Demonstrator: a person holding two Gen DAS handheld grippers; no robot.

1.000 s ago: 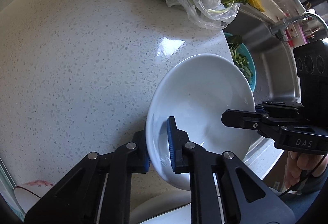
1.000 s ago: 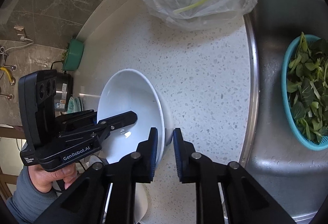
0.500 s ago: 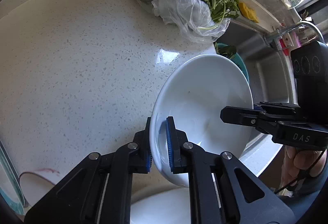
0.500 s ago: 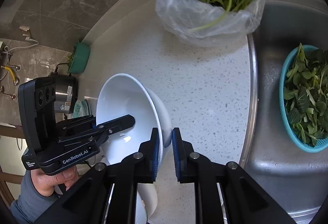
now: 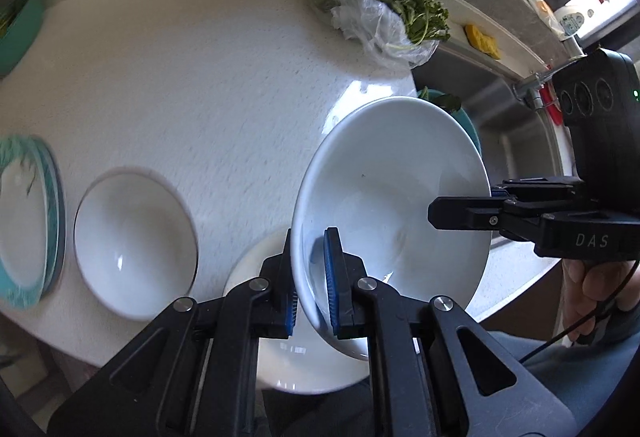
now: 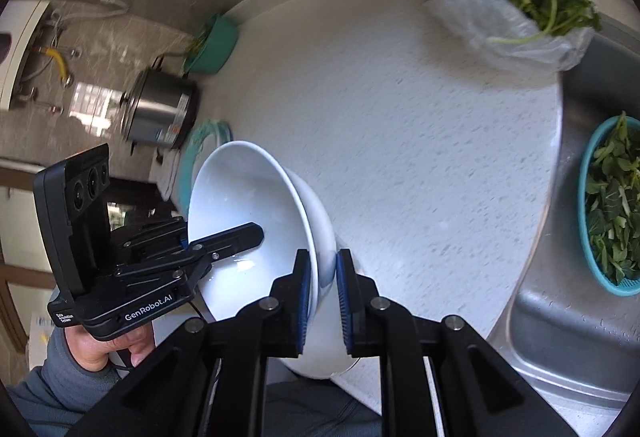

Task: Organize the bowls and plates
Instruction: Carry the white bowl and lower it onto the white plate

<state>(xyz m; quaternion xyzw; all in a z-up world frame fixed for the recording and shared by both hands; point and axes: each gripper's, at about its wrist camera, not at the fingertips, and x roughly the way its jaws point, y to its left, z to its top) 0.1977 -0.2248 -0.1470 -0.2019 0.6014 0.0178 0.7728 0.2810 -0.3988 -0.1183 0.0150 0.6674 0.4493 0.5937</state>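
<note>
A large white bowl [image 5: 396,177] is held in the air, tilted, above the speckled white counter [image 5: 200,77]. My left gripper [image 5: 310,277] is shut on its near rim. My right gripper [image 6: 322,285] is shut on the opposite rim of the same bowl [image 6: 248,205]. The right gripper also shows in the left wrist view [image 5: 460,213], and the left gripper in the right wrist view [image 6: 224,237]. Below the held bowl sits another white bowl [image 5: 304,365]. A smaller white bowl [image 5: 134,241] and a teal-rimmed plate stack [image 5: 24,221] lie to the left.
A plastic bag of greens [image 5: 384,9] lies at the back of the counter. A steel sink [image 6: 576,317] on the right holds a teal basket of leaves [image 6: 612,209]. A steel pot [image 6: 160,113] and a green tub [image 6: 212,45] stand at the far left.
Both grippers have lifted the white bowl higher off the counter and carried it leftward. The bowl below, the smaller bowl and the plate stack have come into view.
</note>
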